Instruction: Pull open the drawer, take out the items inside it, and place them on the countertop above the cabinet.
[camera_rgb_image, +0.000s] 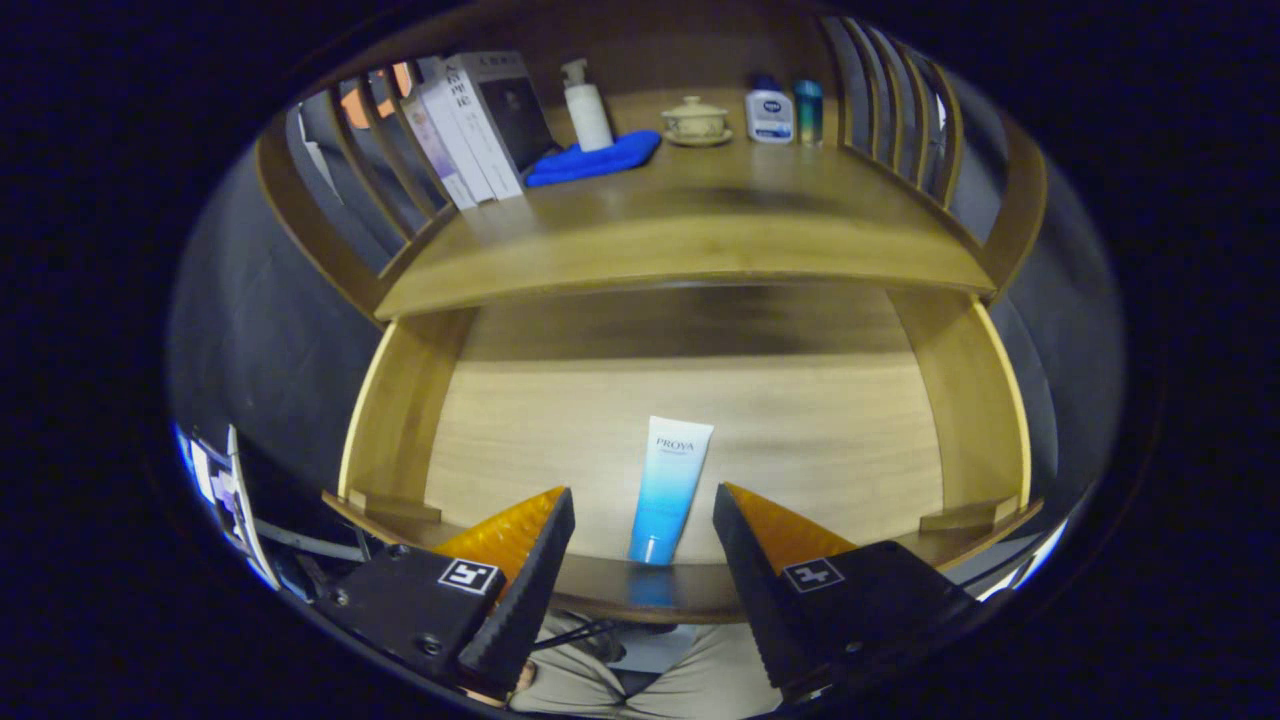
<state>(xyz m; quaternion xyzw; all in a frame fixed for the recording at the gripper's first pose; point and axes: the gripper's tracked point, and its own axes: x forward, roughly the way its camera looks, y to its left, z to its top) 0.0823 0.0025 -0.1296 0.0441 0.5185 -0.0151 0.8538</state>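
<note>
Gripper: the gripper (642, 500) hangs over the front of the pulled-out drawer with its fingers spread wide apart, nothing between the pads, so it's just gaping and not holding a thing.

Drawer: the drawer (690, 420) is already out, pale wood floor, side walls running back under the cabinet top, and its front edge sits right under the fingertips.

Tube: the only thing I can spot inside is a white-to-blue squeeze tube (668, 490), lying flat on the drawer floor near the front wall, cap end toward the gripper. It lines up pretty much with the gap between the two fingers, just ahead of them, not touched by either one.

Countertop: the countertop (690, 235) sits above the drawer, brown wood, with slatted rails curving up on both sides.

Stuff on top, left side: a few boxes (470, 130) lean against the left rail, and a blue cloth (595, 160) lies just beside them.

Stuff on top, back row: a white pump bottle (586, 108) stands right behind the cloth, then a small lidded cup on a saucer (695, 122), then a short white bottle with a blue cap (768, 112) and a teal can (808, 110) just beside each other near the right rail.

Front of the countertop: bare wood, well apart from the back row.

Person: a bit of light trousers (640, 690) shows below the fingers, under the drawer front.
</note>
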